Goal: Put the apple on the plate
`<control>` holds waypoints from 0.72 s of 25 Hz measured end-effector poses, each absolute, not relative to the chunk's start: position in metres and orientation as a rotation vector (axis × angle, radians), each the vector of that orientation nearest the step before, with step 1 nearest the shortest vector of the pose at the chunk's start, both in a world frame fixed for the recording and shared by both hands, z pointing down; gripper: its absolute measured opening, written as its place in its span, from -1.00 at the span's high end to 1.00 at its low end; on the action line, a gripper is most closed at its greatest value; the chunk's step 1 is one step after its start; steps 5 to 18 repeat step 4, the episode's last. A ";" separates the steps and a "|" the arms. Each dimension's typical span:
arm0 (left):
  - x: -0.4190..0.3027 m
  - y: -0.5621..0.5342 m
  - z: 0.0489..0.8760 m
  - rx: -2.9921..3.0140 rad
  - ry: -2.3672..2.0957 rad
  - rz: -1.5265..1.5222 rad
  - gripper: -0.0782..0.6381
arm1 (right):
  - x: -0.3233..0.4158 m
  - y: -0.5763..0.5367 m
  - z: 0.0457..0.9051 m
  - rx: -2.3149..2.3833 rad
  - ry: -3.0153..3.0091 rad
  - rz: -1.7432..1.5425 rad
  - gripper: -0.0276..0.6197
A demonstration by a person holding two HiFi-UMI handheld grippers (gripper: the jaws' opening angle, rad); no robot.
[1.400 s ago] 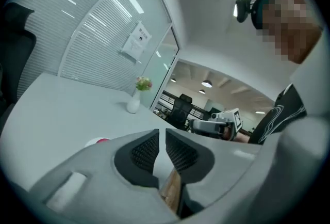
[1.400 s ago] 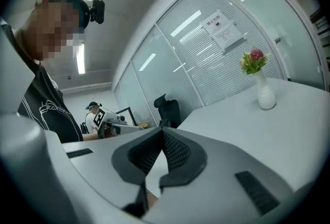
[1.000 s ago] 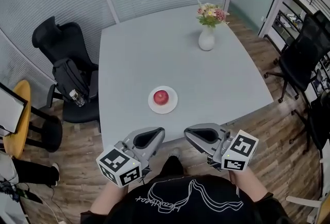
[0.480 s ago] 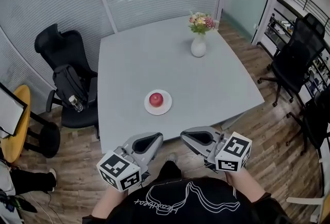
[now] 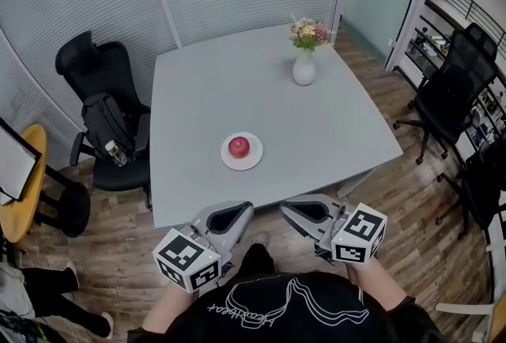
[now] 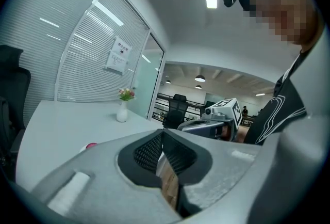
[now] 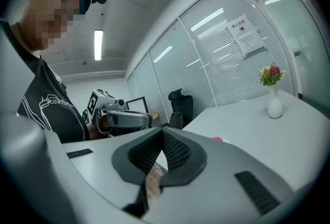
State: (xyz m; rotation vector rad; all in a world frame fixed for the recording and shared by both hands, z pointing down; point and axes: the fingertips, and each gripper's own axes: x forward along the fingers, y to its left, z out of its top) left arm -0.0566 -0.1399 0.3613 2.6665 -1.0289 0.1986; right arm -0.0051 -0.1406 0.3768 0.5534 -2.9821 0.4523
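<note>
Head view: apple (image 5: 239,146) on plate (image 5: 253,159); left gripper (image 5: 245,209), right gripper (image 5: 287,208) closed, empty.

Bench (image 5: 332,128): pale grey top.
Plate (image 5: 255,160): white, on bench, ahead of left tool (image 5: 240,212).
Vase (image 5: 304,71): white, far edge, well beyond right tool (image 5: 289,208).

Right gripper (image 7: 162,134) fingers (image 7: 180,152) together, empty; vase (image 7: 275,107) far right (flowers (image 7: 270,74) in it).
</note>
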 end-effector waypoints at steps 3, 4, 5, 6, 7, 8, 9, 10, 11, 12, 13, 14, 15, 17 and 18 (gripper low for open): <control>-0.055 -0.135 0.361 2.683 -1.033 0.214 0.74 | -0.003 -0.136 0.376 0.561 -2.982 0.451 0.89; -0.054 -0.133 0.361 2.692 -1.033 0.221 0.74 | -0.002 -0.134 0.376 0.564 -2.981 0.451 0.89; -0.054 -0.133 0.361 2.692 -1.033 0.221 0.74 | -0.002 -0.134 0.376 0.564 -2.981 0.451 0.89; -0.054 -0.133 0.361 2.692 -1.033 0.221 0.74 | -0.002 -0.134 0.376 0.564 -2.981 0.451 0.89; -0.054 -0.133 0.361 2.692 -1.033 0.221 0.74 | -0.002 -0.134 0.376 0.564 -2.981 0.451 0.89; -0.054 -0.133 0.361 2.692 -1.033 0.221 0.74 | -0.002 -0.134 0.376 0.564 -2.981 0.451 0.89; -0.054 -0.133 0.361 2.692 -1.033 0.221 0.74 | -0.002 -0.134 0.376 0.564 -2.981 0.451 0.89; -0.054 -0.133 0.361 2.692 -1.033 0.221 0.74 | -0.002 -0.134 0.376 0.564 -2.981 0.451 0.89; -0.054 -0.133 0.361 2.692 -1.033 0.221 0.74 | -0.002 -0.134 0.376 0.564 -2.981 0.451 0.89; -0.054 -0.133 0.361 2.692 -1.033 0.221 0.74 | -0.002 -0.134 0.376 0.564 -2.981 0.451 0.89; -0.054 -0.133 0.361 2.692 -1.033 0.221 0.74 | -0.002 -0.134 0.376 0.564 -2.981 0.451 0.89; -0.054 -0.133 0.361 2.692 -1.033 0.221 0.74 | -0.002 -0.134 0.376 0.564 -2.981 0.451 0.89; -0.054 -0.133 0.361 2.692 -1.033 0.221 0.74 | -0.002 -0.134 0.376 0.564 -2.981 0.451 0.89; -0.054 -0.133 0.361 2.692 -1.033 0.221 0.74 | -0.002 -0.134 0.376 0.564 -2.981 0.451 0.89; -0.054 -0.133 0.361 2.692 -1.033 0.221 0.74 | -0.002 -0.134 0.376 0.564 -2.981 0.451 0.89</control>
